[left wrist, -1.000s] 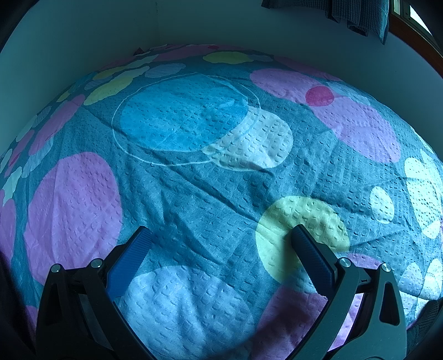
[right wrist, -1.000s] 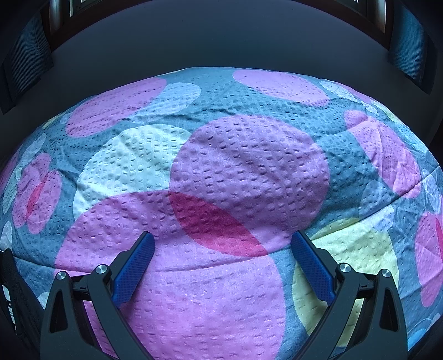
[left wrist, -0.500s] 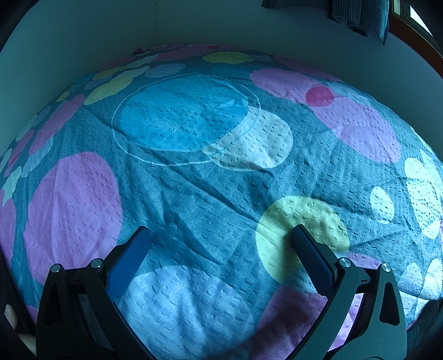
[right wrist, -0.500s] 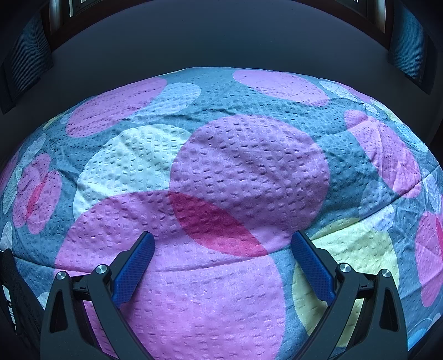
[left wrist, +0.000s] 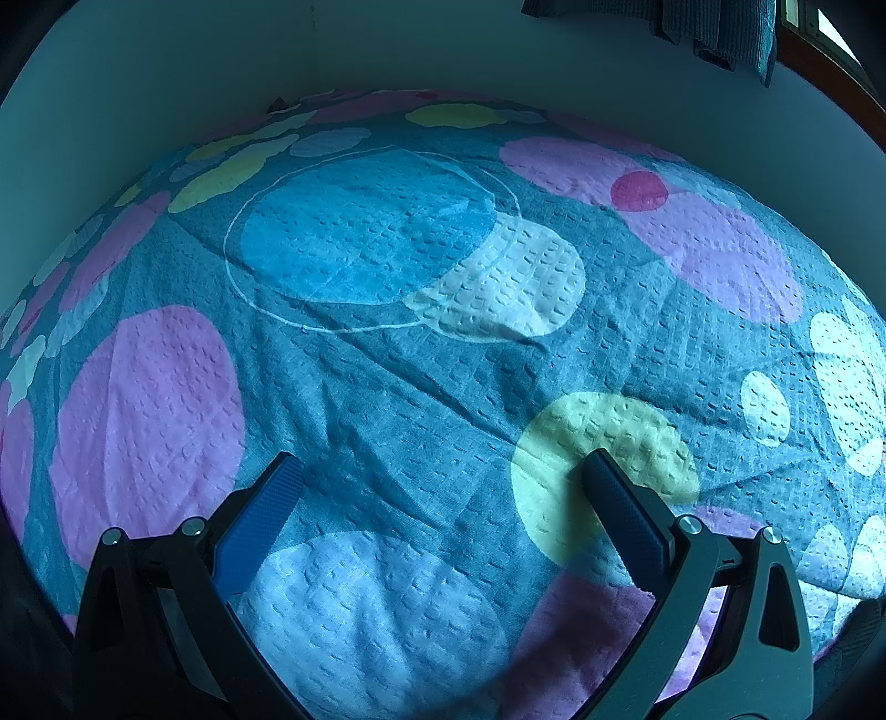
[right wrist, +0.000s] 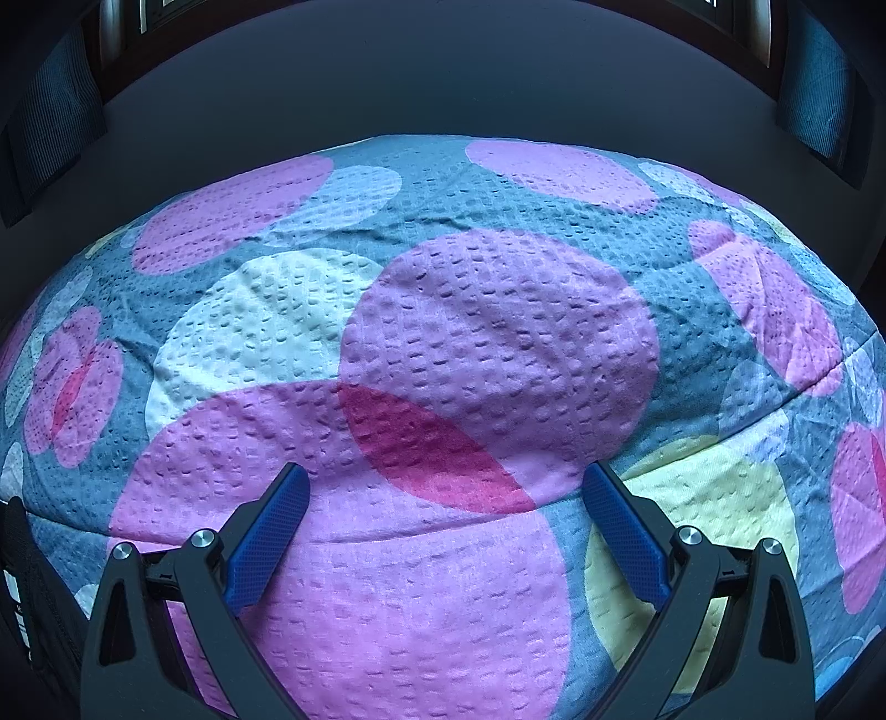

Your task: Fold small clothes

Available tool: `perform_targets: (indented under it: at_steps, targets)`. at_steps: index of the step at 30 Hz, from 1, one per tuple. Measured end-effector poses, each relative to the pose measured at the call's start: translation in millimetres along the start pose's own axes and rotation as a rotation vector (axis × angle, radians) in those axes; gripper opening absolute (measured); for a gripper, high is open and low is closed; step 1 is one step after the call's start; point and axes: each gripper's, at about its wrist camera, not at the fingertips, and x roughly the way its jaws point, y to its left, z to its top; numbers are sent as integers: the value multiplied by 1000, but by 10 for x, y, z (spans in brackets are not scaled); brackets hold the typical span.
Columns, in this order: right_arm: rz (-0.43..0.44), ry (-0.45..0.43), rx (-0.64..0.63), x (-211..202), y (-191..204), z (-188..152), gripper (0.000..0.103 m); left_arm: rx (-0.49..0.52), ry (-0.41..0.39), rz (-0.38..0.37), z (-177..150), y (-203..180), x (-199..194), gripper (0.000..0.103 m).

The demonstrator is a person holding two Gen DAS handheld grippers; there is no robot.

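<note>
No small garment shows in either view. My left gripper (left wrist: 440,471) is open and empty, its blue-padded fingers spread wide just above a teal bedspread (left wrist: 387,399) printed with pink, white and yellow circles. My right gripper (right wrist: 443,482) is also open and empty, held above the same bedspread (right wrist: 498,332) near a seam along the mattress edge.
A pale wall (left wrist: 166,66) runs behind the bed in the left wrist view, with a dark curtain (left wrist: 714,27) at the top right. In the right wrist view a dark wall (right wrist: 443,72) and curtains (right wrist: 50,116) stand behind the bed.
</note>
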Motion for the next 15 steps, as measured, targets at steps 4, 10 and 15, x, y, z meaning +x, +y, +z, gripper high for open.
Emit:
perform_targets:
  at_steps: [4,10,15]
  targets:
    - [1,10,2,14,-5,25,98,6,1,4,26,9,1,101]
    - [-61,-197,24,-212,-156,417,98,156,-335,327,616,72,-210,101]
    - [-282,-792,138,-1416,-274,515,98,214,-635,487,867,235,-972,101]
